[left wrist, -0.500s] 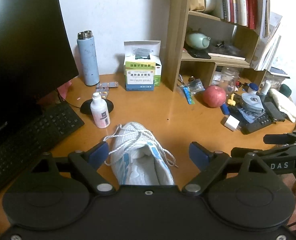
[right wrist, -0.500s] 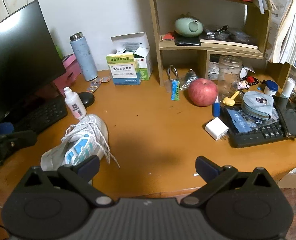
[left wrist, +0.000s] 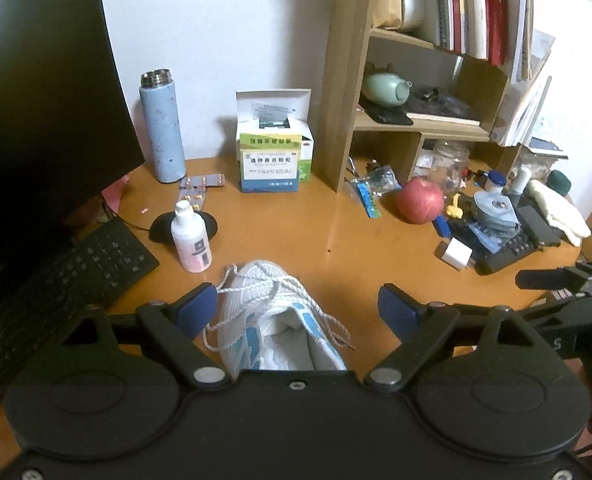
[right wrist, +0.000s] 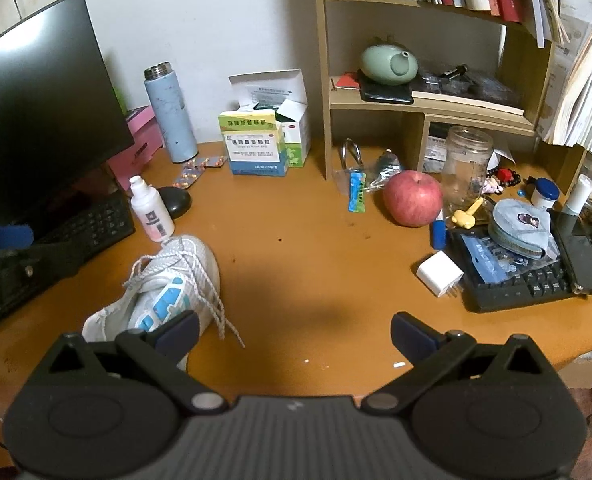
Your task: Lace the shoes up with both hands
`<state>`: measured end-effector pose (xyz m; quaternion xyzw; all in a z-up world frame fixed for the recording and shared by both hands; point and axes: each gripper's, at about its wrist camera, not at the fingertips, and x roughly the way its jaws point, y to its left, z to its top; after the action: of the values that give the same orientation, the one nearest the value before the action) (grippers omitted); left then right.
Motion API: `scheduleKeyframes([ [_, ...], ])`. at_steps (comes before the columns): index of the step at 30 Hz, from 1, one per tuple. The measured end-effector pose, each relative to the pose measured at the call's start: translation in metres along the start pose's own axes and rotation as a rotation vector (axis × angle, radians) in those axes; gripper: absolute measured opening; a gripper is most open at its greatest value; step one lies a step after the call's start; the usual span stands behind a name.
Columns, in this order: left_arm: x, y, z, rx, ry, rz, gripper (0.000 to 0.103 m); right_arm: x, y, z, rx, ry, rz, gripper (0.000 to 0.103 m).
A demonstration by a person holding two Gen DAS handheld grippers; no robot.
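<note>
A white sneaker (left wrist: 273,320) with light blue side patches lies on the orange wooden desk, toe pointing away, its white laces (left wrist: 279,286) loose over the tongue and trailing off both sides. My left gripper (left wrist: 298,312) hovers just above the shoe's opening, wide open, holding nothing. In the right wrist view the same sneaker (right wrist: 163,292) sits at lower left, one lace end (right wrist: 225,322) trailing onto the desk. My right gripper (right wrist: 291,330) is open over bare desk to the shoe's right, its left finger (right wrist: 177,330) overlapping the shoe's side.
A white bottle (left wrist: 191,240), black mouse (left wrist: 163,228) and keyboard (left wrist: 55,276) lie left of the shoe below a dark monitor (left wrist: 35,120). Medicine boxes (left wrist: 273,160), a blue flask (left wrist: 161,128), a wooden shelf (left wrist: 344,80), an apple (left wrist: 420,200) and small clutter (left wrist: 496,224) stand behind and right.
</note>
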<state>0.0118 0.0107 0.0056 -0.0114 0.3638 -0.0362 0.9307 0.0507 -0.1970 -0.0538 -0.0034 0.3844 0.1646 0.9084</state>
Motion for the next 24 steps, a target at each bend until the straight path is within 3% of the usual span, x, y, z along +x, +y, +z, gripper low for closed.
scheduleKeyframes([
  [24,-0.006,0.001,-0.009,-0.012,-0.019,-0.024,0.089,-0.009,0.008,-0.006,-0.038,-0.019,-0.022,0.102],
])
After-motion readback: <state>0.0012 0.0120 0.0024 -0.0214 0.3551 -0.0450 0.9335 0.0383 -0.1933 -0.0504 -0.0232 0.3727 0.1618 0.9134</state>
